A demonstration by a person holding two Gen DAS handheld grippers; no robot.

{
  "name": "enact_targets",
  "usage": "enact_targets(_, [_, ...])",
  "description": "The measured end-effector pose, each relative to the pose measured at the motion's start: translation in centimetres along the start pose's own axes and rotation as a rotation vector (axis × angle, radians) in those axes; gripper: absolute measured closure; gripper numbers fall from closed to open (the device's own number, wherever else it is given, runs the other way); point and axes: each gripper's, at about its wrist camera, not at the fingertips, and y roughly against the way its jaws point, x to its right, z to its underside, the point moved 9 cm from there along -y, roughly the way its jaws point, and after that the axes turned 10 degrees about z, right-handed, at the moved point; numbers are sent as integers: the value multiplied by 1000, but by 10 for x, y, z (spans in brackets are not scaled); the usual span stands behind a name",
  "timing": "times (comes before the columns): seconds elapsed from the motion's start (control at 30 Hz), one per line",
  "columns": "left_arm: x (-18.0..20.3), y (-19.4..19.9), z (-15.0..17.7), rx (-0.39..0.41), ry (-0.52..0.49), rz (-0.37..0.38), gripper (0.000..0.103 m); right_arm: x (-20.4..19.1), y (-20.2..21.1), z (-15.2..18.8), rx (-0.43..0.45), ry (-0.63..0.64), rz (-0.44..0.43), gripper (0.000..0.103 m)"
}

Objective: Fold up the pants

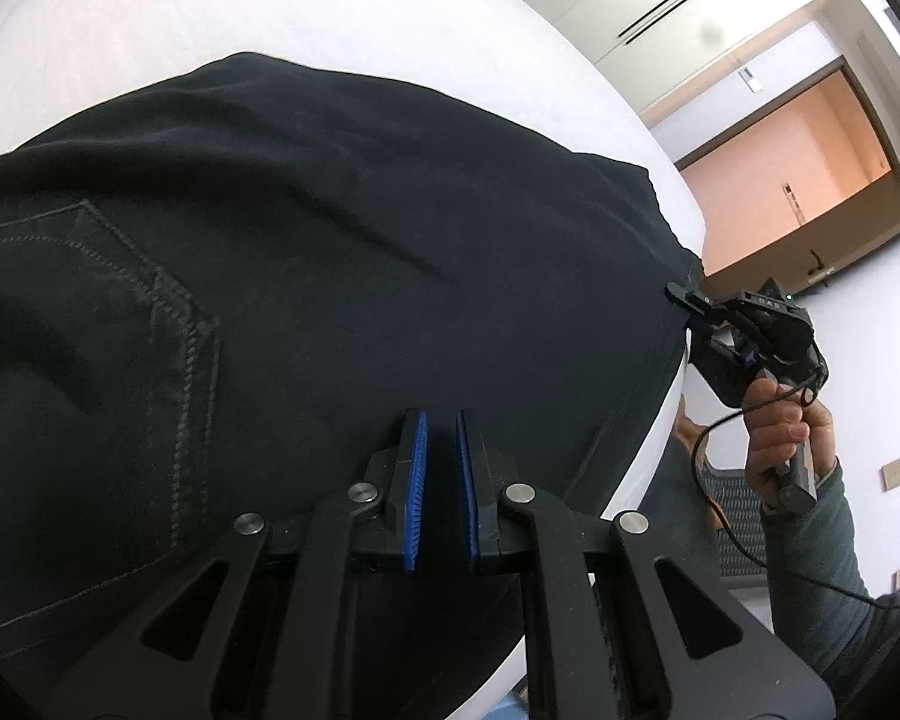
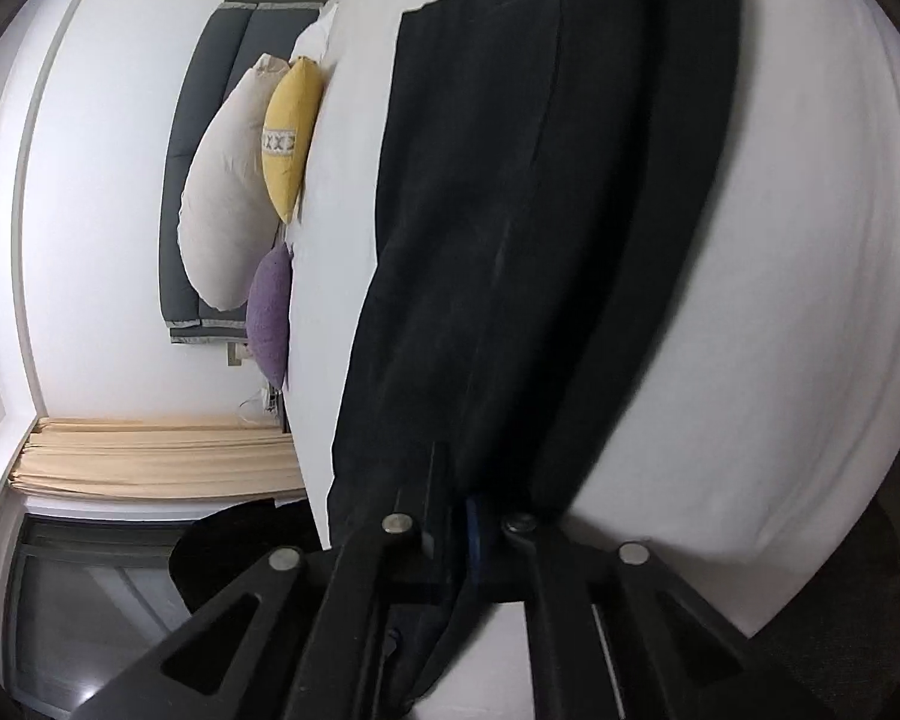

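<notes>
Dark navy pants (image 1: 342,276) lie spread on a white bed (image 1: 150,18), filling most of the left wrist view. Ahead of the left gripper (image 1: 441,489) and off to its left side sits a stitched back pocket (image 1: 90,324), so this gripper hovers over the seat and waist end. Its two blue pads (image 1: 417,492) stand a narrow gap apart with dark cloth seen between them; whether they pinch a fold or only hang above it cannot be told from this view.

Far ahead and to the right of those jaws, at the bed's edge, the right gripper (image 1: 699,303) is held in the person's hand (image 1: 780,438) and meets the hem end of the pants.

In the right wrist view, the right gripper (image 2: 468,516) has its jaws closed on dark cloth, which runs down between them and drapes below. Straight ahead of these jaws the legs stretch away in a long narrow strip, with a lengthwise layer edge showing, so the legs seem already laid one on the other. Pillows, cream (image 2: 228,186), yellow (image 2: 288,132) and purple (image 2: 270,312), sit far to the left of these jaws.

Judged from this, the lengthwise fold looks done; bringing the hem end over toward the waist is not yet done
</notes>
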Motion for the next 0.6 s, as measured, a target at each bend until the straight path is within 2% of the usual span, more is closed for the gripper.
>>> enact_targets(0.17, [-10,11,9,-33,0,-18,93,24,25,0,31,-84,-21,99])
enact_targets(0.27, [-17,19,14,-23,31,-6,93,42,26,6,36,-120,-33,100])
enact_targets(0.33, [-18,24,16,-13,34,-19,93,40,29,7,57,-120,-30,100])
enact_targets(0.6, [2,31,11,18,-50,-106,93,46,34,6,77,-123,-24,100])
